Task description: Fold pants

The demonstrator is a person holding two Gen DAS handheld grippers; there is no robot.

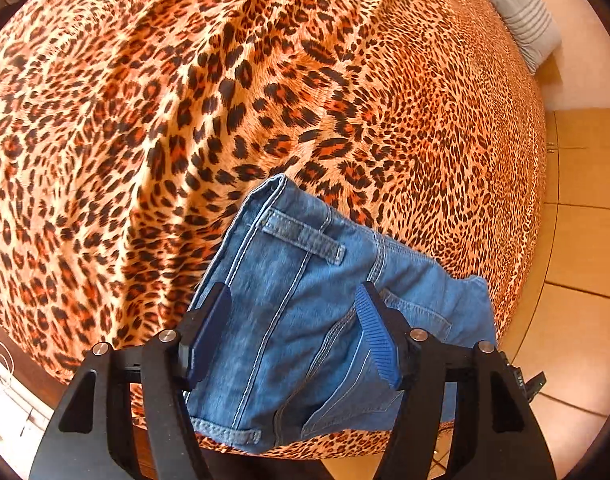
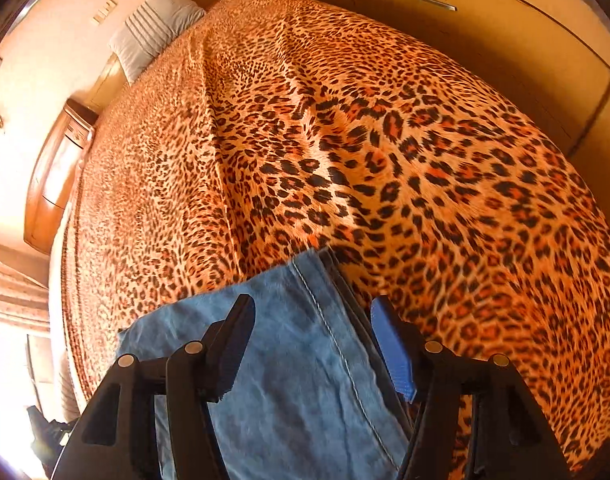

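Note:
Blue denim pants [image 1: 305, 300] lie folded near the front edge of a bed with a leopard-print cover [image 1: 185, 100]. In the left wrist view I see the waistband end with a belt loop and pocket seams. My left gripper [image 1: 293, 300] is open, its fingers standing apart over the waistband end. In the right wrist view the pants [image 2: 297, 360] show as a folded leg with a stitched seam. My right gripper [image 2: 313, 312] is open over this folded end, with nothing held between its fingers.
A grey pillow [image 2: 157, 28] lies at the head of the bed, also in the left wrist view [image 1: 521, 16]. A wooden wardrobe [image 2: 485, 32] stands beside the bed. A wooden nightstand [image 2: 57, 168] stands by the wall. Tiled floor [image 1: 577, 280] borders the bed.

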